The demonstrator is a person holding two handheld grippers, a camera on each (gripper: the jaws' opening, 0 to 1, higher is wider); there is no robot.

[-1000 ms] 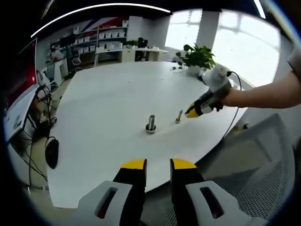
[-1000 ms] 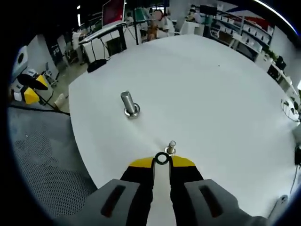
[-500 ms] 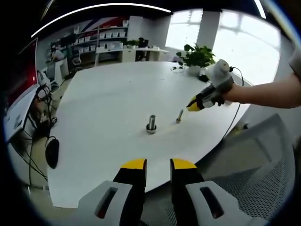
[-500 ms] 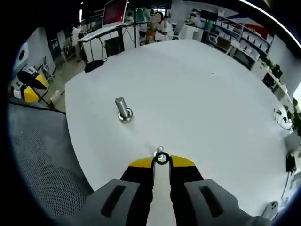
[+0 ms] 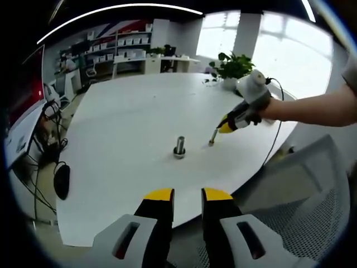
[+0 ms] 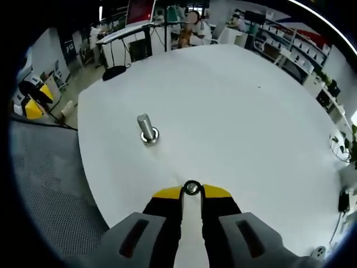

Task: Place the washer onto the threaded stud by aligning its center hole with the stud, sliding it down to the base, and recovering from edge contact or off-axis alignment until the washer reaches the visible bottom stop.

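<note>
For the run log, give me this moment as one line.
right gripper: shut on washer, over small stud | left gripper: idle, off table edge | big stud: upright, untouched

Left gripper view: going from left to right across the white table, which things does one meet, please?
Black mouse → large stud with washer at its base → small threaded stud → right hand-held gripper, held by a person's hand.
</note>
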